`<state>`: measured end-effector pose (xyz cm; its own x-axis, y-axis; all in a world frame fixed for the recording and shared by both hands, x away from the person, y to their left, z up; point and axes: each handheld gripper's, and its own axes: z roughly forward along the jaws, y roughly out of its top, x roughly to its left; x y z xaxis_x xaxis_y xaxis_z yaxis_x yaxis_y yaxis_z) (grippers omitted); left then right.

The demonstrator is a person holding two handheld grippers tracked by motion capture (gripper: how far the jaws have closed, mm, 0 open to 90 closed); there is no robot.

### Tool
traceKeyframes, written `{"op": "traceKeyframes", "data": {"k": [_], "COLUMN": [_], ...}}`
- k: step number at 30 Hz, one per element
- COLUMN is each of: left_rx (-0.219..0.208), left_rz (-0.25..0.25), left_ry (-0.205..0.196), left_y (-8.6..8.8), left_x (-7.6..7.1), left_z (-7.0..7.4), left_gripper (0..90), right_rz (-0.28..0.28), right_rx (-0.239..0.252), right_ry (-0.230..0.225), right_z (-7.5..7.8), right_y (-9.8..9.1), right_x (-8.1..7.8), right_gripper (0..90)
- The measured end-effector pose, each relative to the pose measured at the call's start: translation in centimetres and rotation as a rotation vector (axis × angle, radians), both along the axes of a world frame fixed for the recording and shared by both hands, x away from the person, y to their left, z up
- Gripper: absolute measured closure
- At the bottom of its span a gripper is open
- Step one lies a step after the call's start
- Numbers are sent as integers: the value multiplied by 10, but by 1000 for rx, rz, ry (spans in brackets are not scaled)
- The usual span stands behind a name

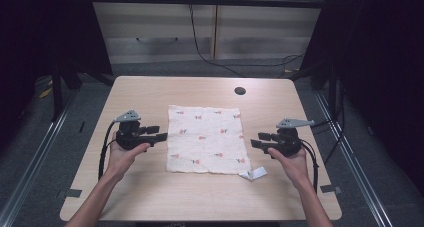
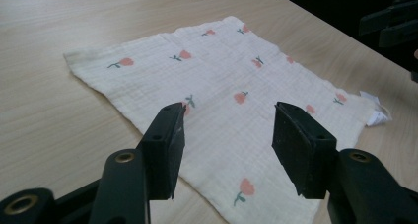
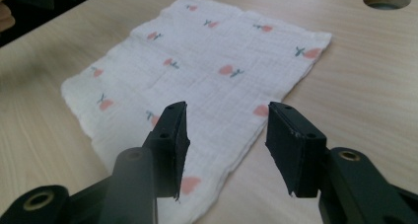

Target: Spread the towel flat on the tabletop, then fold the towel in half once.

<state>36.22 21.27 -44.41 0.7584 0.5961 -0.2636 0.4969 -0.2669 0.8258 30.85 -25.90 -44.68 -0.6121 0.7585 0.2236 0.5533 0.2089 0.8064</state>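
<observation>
A white cloth [image 1: 207, 139] with small red flowers is lying flat in the middle of the wooden tabletop [image 1: 150, 192]. It is spread out almost square, and a small white label [image 1: 254, 173] is sticking out at its near right corner, resting on the wood.

The person is holding one claw on each side of the cloth. The left claw [image 1: 161, 133] is sitting just beside the left edge of the cloth, with its tips very close to that edge; from above I cannot tell if they are touching it. Its jaws are standing apart and nothing is between them. In the left gripper view, the cloth [image 2: 231, 100] is lying under and beyond the open jaws, and the pads are not pressing on it.

The right claw [image 1: 260, 139] is pointing toward the right edge of the cloth, a little apart from it. Its jaws are also standing open and are gripping nothing. In the right gripper view the cloth [image 3: 207, 71] is lying flat in front of the jaws, with its near edge running under the gap between them.

A round hole [image 1: 240, 91] is showing in the tabletop behind the cloth, toward the right side.
</observation>
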Motion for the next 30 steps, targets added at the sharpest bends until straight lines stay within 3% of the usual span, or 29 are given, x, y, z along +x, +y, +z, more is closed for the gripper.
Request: {"op": "traceKeyframes", "data": {"k": [3, 9, 13, 21, 26, 28, 30], "left_rx": [14, 34, 60, 105, 141, 151, 164], "left_rz": [-27, -50, -64, -116, -142, -144, -152], "left_ry": [-2, 26, 46, 47, 63, 66, 64], "left_y": [-2, 3, 0, -14, -18, -20, -22], "left_x": [-8, -26, -36, -40, -36, -35, -36], "left_z": [-4, -17, -29, -40, -47, -49, -51], "left_gripper": [448, 450, 513, 518, 545, 545, 544], "right_rz": [20, 36, 78, 164, 175, 177, 181], "right_rx": [-46, -61, -79, -114, -99, -131, -132], "right_ry": [7, 32, 56, 72, 91, 86, 91], "right_z": [-1, -10, -19, -34, -41, -43, -45], "right_y": [1, 6, 16, 30, 36, 40, 42], "right_x": [-16, -36, -44, -48, -43, -41, -40], "right_gripper": [511, 518, 535, 597, 591, 568, 557]}}
